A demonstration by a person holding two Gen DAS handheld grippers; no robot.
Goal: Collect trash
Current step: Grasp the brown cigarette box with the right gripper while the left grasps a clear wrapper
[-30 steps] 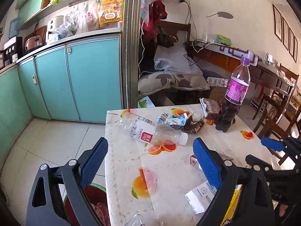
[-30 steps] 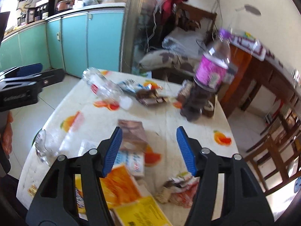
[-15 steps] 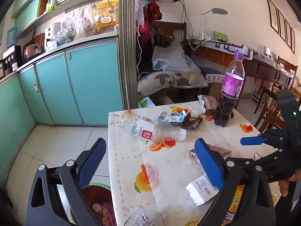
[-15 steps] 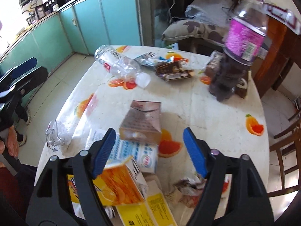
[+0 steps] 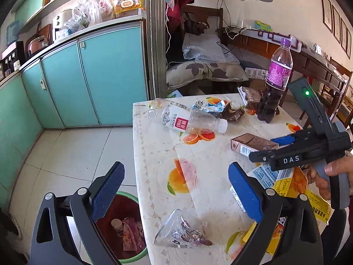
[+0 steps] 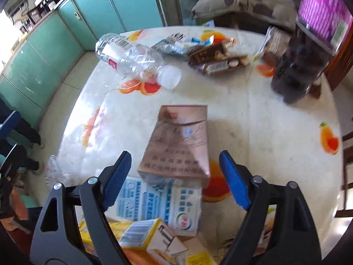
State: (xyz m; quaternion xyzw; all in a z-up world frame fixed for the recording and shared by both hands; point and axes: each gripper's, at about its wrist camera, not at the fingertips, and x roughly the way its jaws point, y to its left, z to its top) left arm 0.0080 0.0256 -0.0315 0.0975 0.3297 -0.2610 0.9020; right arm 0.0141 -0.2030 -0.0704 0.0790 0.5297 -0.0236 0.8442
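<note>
My right gripper [image 6: 174, 181] hangs open over a brown cigarette box [image 6: 178, 143], the box lying between and just ahead of the pads without touching them. The same brown cigarette box [image 5: 251, 144] shows in the left wrist view with the right gripper [image 5: 280, 145] above it, held by a hand. My left gripper [image 5: 176, 194] stands open over the table's near left edge, above a clear plastic wrapper [image 5: 181, 231]. A green trash bin [image 5: 123, 227] with scraps in it sits on the floor below. An empty clear bottle [image 6: 132, 59] lies on its side.
A white-blue carton [image 6: 163, 205] and yellow-orange cartons [image 6: 150, 243] crowd the table's near side. Snack wrappers [image 6: 211, 55] and an upright purple-labelled drink bottle [image 5: 275, 84] stand at the far side. Teal cabinets [image 5: 88, 77] line the left; wooden chairs [image 5: 335, 103] stand right.
My right gripper has tilted down and closed in on the brown box, its jaws wider than a second ago. My left gripper has drawn back and lower, bringing the bin and clear wrapper into view.
</note>
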